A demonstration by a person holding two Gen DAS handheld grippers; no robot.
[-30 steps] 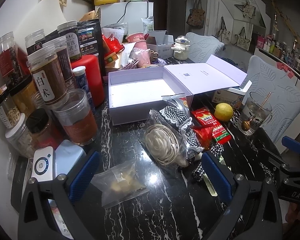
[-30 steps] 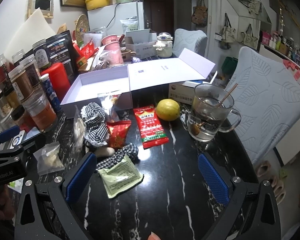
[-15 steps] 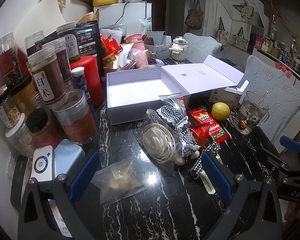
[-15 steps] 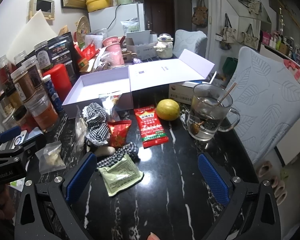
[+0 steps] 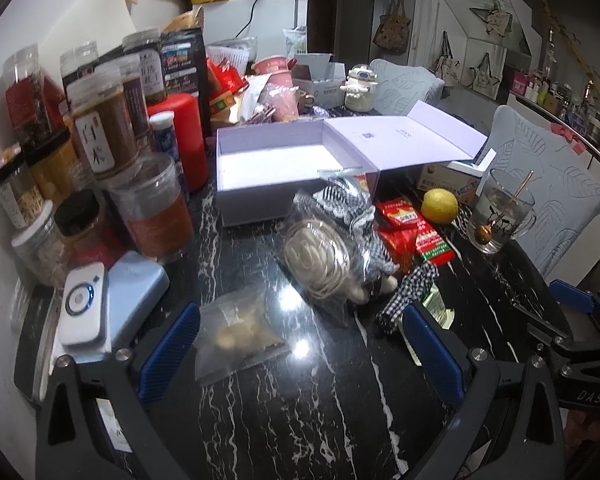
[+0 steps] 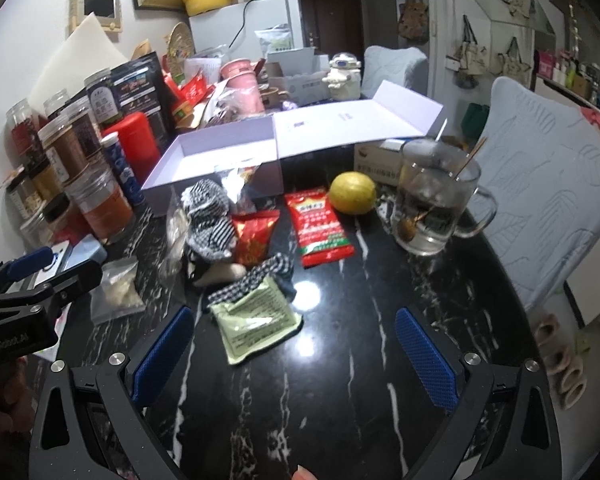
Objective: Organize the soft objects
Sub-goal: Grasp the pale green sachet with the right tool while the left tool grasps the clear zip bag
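Left wrist view: the left gripper [image 5: 300, 344] is hovering low over the black marble table [image 5: 300, 420] with its blue pads spread wide and nothing between them. A small clear bag [image 5: 236, 336] is lying just ahead, near the left pad. Beyond it a clear bag holding a coil of cord [image 5: 320, 260] is leaning against checked cloth [image 5: 340, 208], with red packets [image 5: 416, 228] beside them and the open lilac box [image 5: 276, 160] behind.

In the right wrist view, the right gripper [image 6: 294, 354] is also standing wide apart and holding nothing. A green packet [image 6: 256, 320] is lying just in front of it, partly under a checked strip [image 6: 256, 276]. A lemon [image 6: 352, 193] and a glass mug [image 6: 436, 204] are sitting farther back on the right.
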